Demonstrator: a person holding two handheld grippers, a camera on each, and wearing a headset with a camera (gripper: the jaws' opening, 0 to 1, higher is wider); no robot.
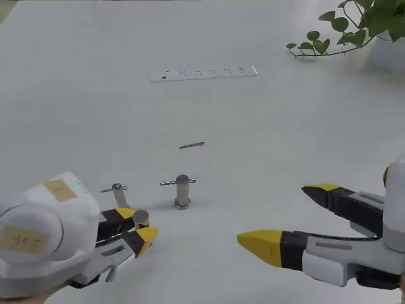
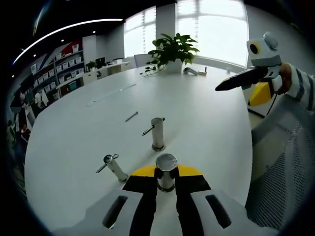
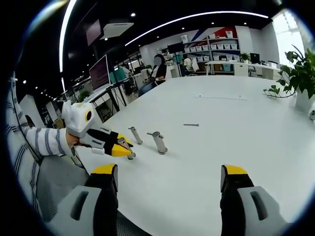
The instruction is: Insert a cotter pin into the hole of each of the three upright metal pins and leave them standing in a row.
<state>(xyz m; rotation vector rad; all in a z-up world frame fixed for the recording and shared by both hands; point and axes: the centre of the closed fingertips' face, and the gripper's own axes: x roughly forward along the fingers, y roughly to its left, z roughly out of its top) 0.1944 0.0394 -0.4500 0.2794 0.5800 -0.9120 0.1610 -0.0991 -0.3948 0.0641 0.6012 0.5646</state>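
My left gripper (image 1: 138,223) (image 2: 166,179) is shut on a bare metal pin (image 1: 140,217) (image 2: 166,162) that stands upright at the table's near left. Just beyond it stands a thinner pin (image 1: 118,194) (image 2: 114,167), slightly tilted, with a cotter pin through its top. A thicker pin (image 1: 183,190) (image 2: 157,133) (image 3: 158,142) to the right also carries a cotter pin. One loose cotter pin (image 1: 191,145) (image 2: 131,116) (image 3: 191,125) lies flat farther back. My right gripper (image 1: 275,214) (image 3: 170,173) hovers open at the near right with nothing between its fingers.
A white power strip (image 1: 202,73) lies across the far middle of the white table (image 1: 285,139). A potted plant (image 1: 354,28) (image 2: 172,49) stands at the far right corner. An office with shelves and desks lies beyond.
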